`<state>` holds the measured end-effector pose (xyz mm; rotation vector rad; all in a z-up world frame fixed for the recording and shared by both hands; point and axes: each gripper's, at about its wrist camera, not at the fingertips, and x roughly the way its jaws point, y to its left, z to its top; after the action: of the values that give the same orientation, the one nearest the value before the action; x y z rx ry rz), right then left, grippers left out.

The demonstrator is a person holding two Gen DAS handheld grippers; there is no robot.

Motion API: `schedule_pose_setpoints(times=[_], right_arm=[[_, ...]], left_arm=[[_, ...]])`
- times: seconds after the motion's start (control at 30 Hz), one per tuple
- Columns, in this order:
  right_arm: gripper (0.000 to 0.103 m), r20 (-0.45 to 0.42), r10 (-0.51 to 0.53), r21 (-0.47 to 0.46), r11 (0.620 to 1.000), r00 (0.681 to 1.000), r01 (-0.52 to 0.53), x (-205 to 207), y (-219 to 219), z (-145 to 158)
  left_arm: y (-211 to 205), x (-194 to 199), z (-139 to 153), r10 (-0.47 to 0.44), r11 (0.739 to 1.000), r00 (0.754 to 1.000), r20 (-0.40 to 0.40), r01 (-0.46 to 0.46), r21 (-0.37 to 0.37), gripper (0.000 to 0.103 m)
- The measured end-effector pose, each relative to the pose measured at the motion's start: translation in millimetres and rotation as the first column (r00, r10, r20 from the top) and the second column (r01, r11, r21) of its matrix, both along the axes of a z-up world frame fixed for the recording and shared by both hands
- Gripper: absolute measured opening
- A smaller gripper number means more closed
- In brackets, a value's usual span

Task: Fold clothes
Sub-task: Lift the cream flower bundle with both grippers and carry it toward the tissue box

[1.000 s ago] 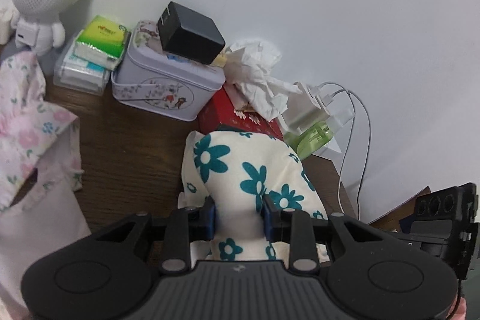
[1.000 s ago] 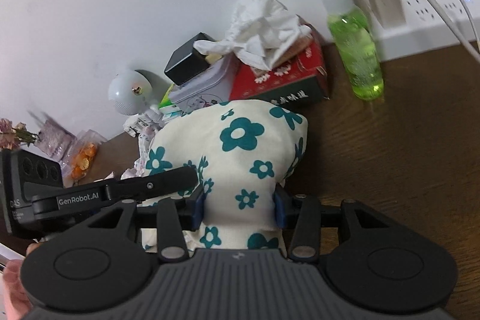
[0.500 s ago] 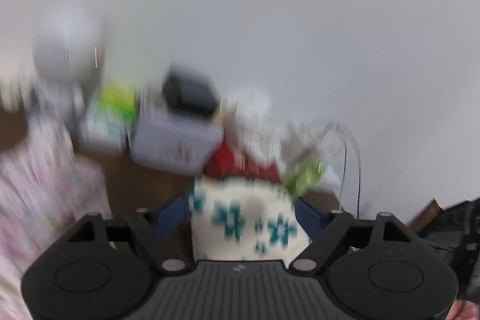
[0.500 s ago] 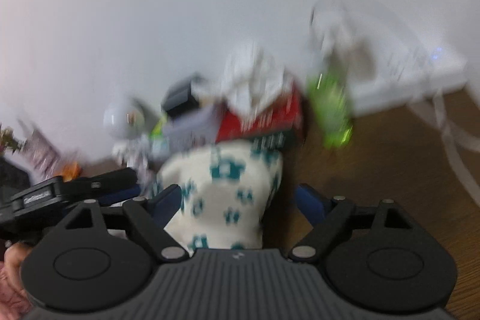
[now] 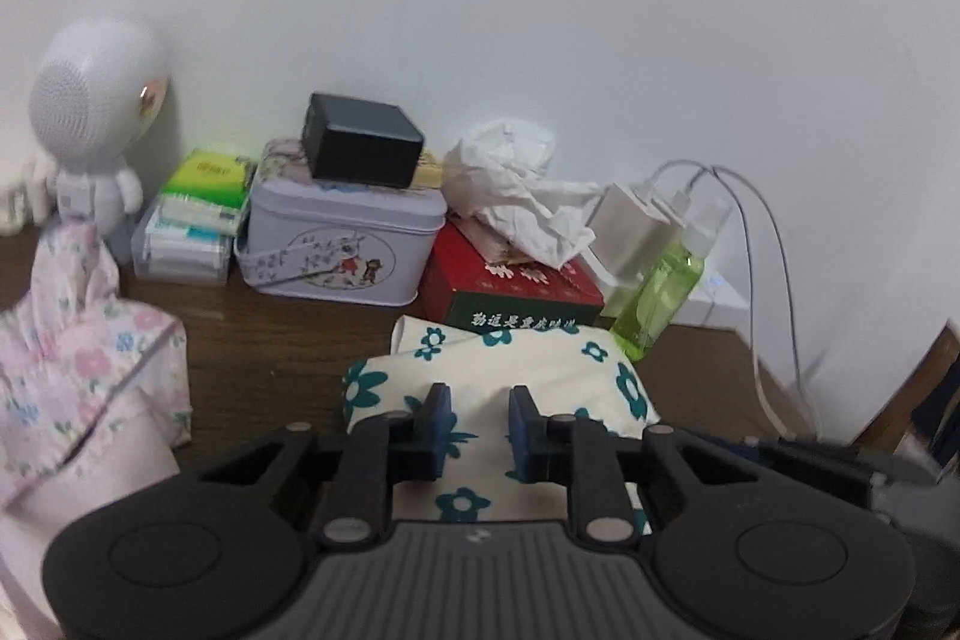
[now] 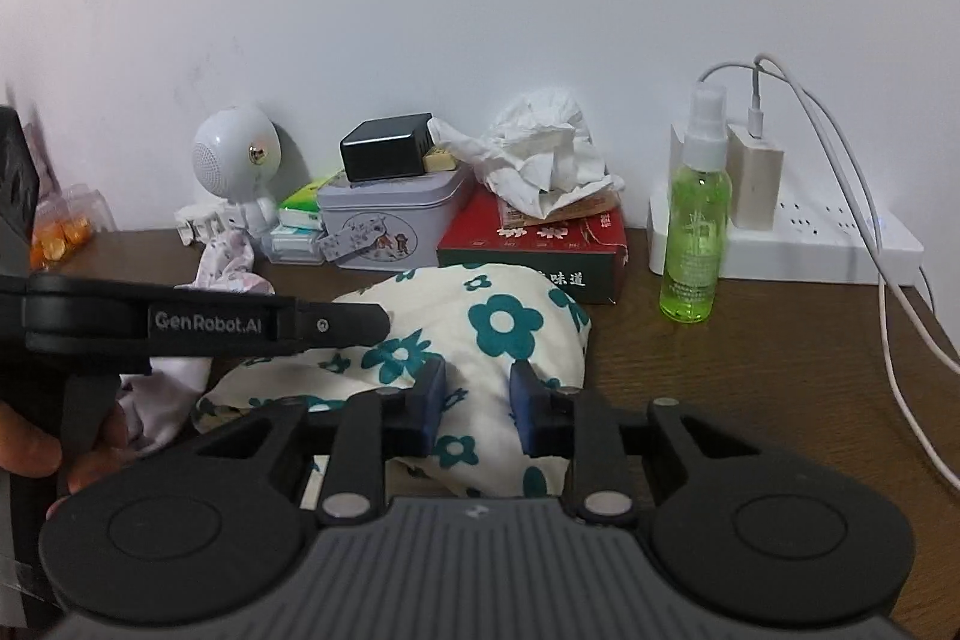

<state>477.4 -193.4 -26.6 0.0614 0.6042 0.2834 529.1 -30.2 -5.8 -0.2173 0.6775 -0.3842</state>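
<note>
Lying on a dark brown wooden bench (image 6: 750, 358), a cream cloth garment printed with teal flowers (image 6: 498, 322) sits bunched in front of a clutter of things along a white wall. The left gripper (image 5: 479, 415) has its blue-padded jaws closing, narrow, with a fold of that garment between them. The right gripper (image 6: 477, 394) is likewise closing, narrow, on a ridge of the same cloth. In the right wrist view the left gripper's black body crosses at 9 o'clock, its side marked "GenRobot.AI", with fingers of a hand (image 6: 30, 451) below it. At 12 o'clock from the garment stands a red cardboard tissue box (image 5: 516, 289) bearing Chinese characters too small to read, crumpled white tissue (image 5: 516, 196) on top. At 11 o'clock is a lilac metal tin with a cartoon picture (image 5: 342, 244), carrying a black box (image 5: 360, 145). At 1 o'clock stands a green spray bottle (image 6: 696, 232) beside a white power strip (image 6: 810, 238). At 9 o'clock lies a pink floral cloth (image 5: 78, 370).
</note>
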Motion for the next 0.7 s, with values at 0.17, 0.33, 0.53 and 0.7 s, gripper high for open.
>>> schedule_pose_setpoints(times=[0.17,0.33,0.53,0.7], right_arm=[[0.036,0.012,-0.008,0.08,0.997,1.0,0.007,2.6,-14.0,28.2],[0.041,-0.047,-0.026,0.203,0.979,0.999,0.035,30.1,-27.5,50.0],[0.034,-0.22,-0.034,0.154,0.986,0.975,0.069,64.5,-13.8,24.5],[0.034,-0.267,-0.056,0.086,0.993,0.962,0.081,69.2,-6.5,14.3]], left_arm=[[12.6,-20.3,31.8,0.001,0.999,0.998,0.066,0.002,-0.043,0.037],[3.0,-51.2,42.7,-0.064,0.997,0.988,0.143,0.058,0.047,0.033],[-25.7,-49.7,18.1,-0.116,0.984,0.989,0.092,0.102,0.147,0.019],[-26.3,-43.4,7.2,-0.086,0.99,0.995,0.043,0.081,0.115,0.019]])
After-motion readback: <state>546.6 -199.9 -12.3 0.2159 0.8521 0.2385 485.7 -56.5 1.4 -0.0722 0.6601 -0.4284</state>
